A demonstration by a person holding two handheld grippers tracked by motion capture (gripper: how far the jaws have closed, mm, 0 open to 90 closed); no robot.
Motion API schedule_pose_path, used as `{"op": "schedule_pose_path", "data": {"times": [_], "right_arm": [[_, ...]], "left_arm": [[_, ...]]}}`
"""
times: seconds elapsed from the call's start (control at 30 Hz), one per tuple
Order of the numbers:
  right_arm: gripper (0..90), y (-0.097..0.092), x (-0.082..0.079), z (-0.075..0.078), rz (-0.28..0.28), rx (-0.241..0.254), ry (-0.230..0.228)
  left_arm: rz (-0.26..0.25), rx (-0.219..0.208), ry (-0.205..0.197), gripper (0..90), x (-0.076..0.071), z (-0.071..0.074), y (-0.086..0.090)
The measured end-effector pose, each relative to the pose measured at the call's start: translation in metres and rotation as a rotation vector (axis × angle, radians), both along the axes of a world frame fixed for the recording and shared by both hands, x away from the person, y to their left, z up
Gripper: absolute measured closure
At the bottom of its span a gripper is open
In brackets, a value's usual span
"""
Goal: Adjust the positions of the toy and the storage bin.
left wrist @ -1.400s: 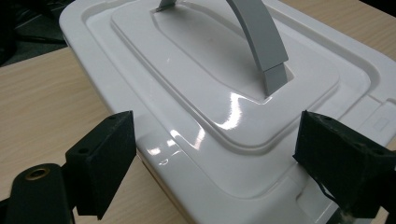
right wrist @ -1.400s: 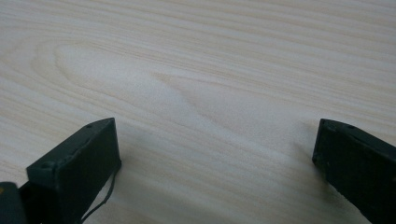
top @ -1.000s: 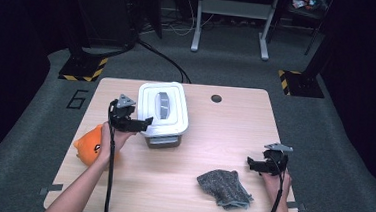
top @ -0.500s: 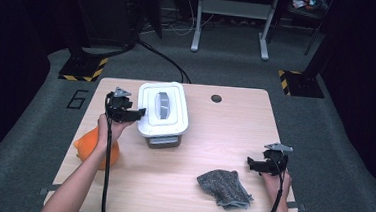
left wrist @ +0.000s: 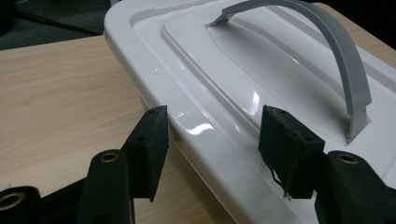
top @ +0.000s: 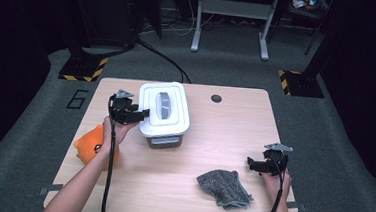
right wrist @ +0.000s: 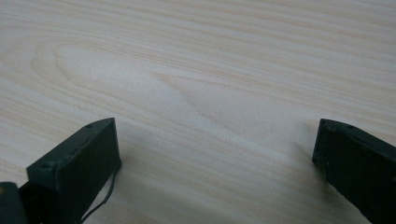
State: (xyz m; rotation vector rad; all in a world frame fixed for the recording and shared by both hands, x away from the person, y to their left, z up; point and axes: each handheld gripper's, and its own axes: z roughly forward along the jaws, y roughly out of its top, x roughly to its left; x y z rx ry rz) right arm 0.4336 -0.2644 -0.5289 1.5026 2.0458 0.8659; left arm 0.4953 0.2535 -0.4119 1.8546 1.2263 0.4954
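Left tongs point(left wrist: 212, 135): jaws just been closing, straddling the left rim of the white lidded box point(top: 164, 113), pads not yet pressing; one outside, one over the lid. Box: far-left centre of desk point(top: 208, 147), grey handle point(left wrist: 322, 42) on top. Right tongs point(top: 253, 164): jaws wide apart above bare desk, near right, beside grey cloth point(top: 224, 188). Orange toy point(top: 87, 146): near left.

The lidded box point(top: 164, 113) is set on the table point(top: 214, 138) toward eleven o'clock. The plush toy point(top: 89, 146) is found at nine o'clock near the edge; the cloth point(top: 224, 188) at five o'clock.
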Motion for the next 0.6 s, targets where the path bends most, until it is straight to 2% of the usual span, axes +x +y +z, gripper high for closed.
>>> {"op": "schedule_pose_path", "data": {"times": [0.33, 0.6], "right_arm": [[0.0, 0.000, 0.000, 0.000, 0.000, 0.000, 0.000], [0.0, 0.000, 0.000, 0.000, 0.000, 0.000, 0.000]], "left_arm": [[-0.001, 0.029, -0.018, 43.2, -0.001, 0.001, -0.017], [0.015, 0.020, -0.033, 43.3, -0.002, -0.001, -0.028]]}}
